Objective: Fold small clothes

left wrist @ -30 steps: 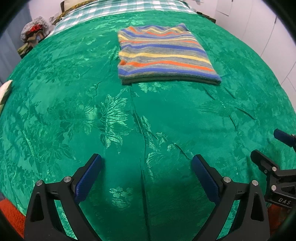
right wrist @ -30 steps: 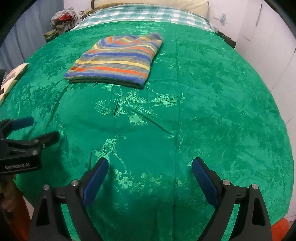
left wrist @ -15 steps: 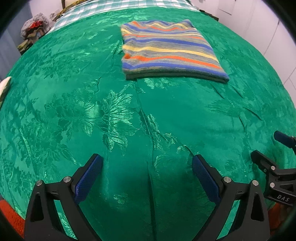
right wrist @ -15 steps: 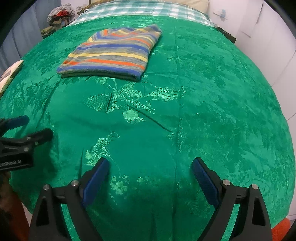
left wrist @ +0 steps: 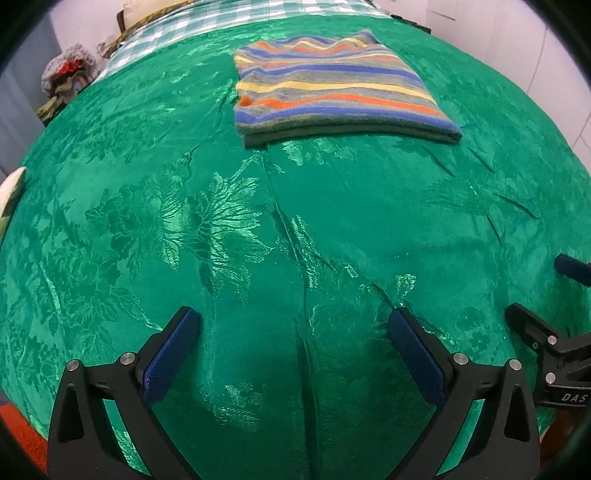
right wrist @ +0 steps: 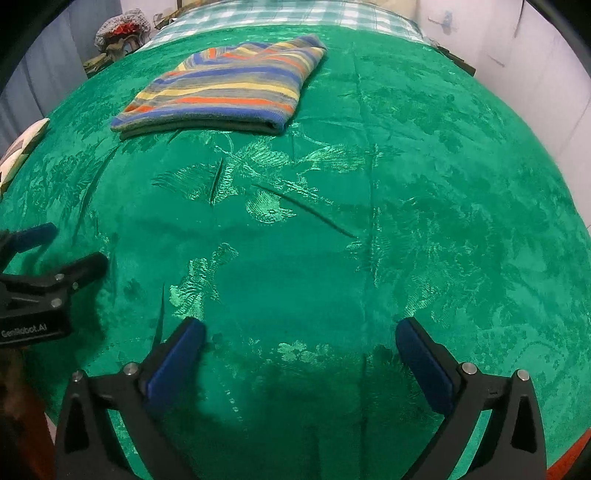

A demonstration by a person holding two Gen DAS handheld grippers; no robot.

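Note:
A folded striped garment (left wrist: 332, 85) (right wrist: 229, 88), banded blue, grey, yellow and orange, lies flat on the green patterned bedspread (left wrist: 258, 229) (right wrist: 406, 221) towards the far side. My left gripper (left wrist: 293, 325) hovers open over bare bedspread, well short of the garment. My right gripper (right wrist: 301, 332) hangs beside it over bare cloth too; its jaws are opening, wide apart, with nothing between them. Each gripper shows at the edge of the other's view: the right gripper (left wrist: 546, 306) and the left gripper (right wrist: 59, 254).
A checked sheet (left wrist: 221, 18) covers the bed's far end. A pile of clothes (left wrist: 66, 77) sits at the back left, beyond the bed. White cupboard doors (right wrist: 535, 55) stand to the right. A pale cushion (right wrist: 18, 151) lies at the left edge.
Both grippers have sunk a little towards the bedspread, so the striped garment looks nearer and larger. The right gripper's jaws stand slightly wider. The garment has not moved.

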